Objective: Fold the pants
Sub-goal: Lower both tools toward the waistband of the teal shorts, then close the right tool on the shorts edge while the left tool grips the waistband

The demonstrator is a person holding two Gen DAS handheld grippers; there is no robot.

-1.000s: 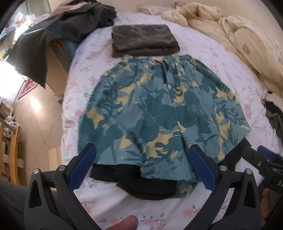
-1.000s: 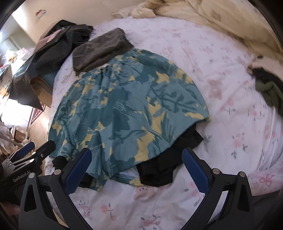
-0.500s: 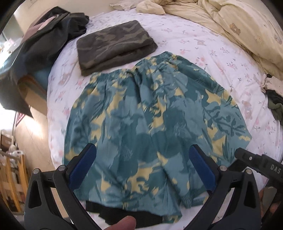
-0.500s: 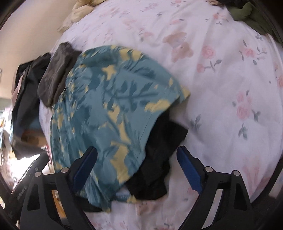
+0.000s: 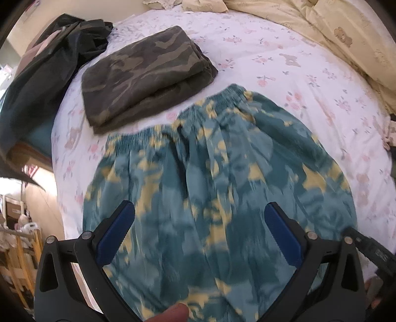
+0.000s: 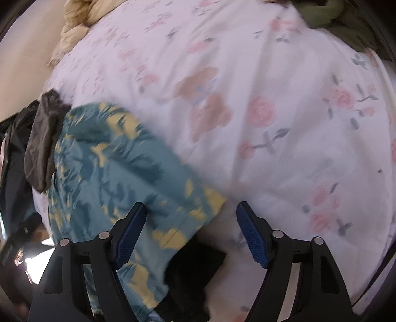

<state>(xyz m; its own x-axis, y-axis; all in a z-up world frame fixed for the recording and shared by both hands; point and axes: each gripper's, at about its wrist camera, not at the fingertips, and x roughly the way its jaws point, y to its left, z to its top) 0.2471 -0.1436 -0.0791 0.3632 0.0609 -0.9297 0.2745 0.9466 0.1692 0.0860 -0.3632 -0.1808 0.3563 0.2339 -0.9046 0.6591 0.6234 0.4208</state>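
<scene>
Lying spread flat on the bed (image 5: 284,69), the teal-and-yellow patterned shorts (image 5: 217,188) have their elastic waistband at the far side and their leg hems toward the near side. The bed wears a white sheet printed with pink flowers. In the left wrist view, the left tool (image 5: 199,230) hangs over the near part of the shorts with its blue-padded fingers wide apart and nothing between them. A fingertip (image 5: 170,313) of the person shows at the bottom edge of that view. Just beyond the waistband, to the far left, sits a folded camouflage garment (image 5: 146,74), and further left a dark jacket (image 5: 49,64) is heaped at the bed's edge. A cream quilt (image 5: 346,37) is bunched along the far right.

In the right wrist view, the right tool (image 6: 190,230) is also spread open and empty, poised over the right leg hem of the shorts (image 6: 118,173). A piece of black fabric (image 6: 190,272) pokes out from under that hem, between the fingers. An olive-green cloth (image 6: 329,14) lies at the far right of the bed. Both views are blurred.
</scene>
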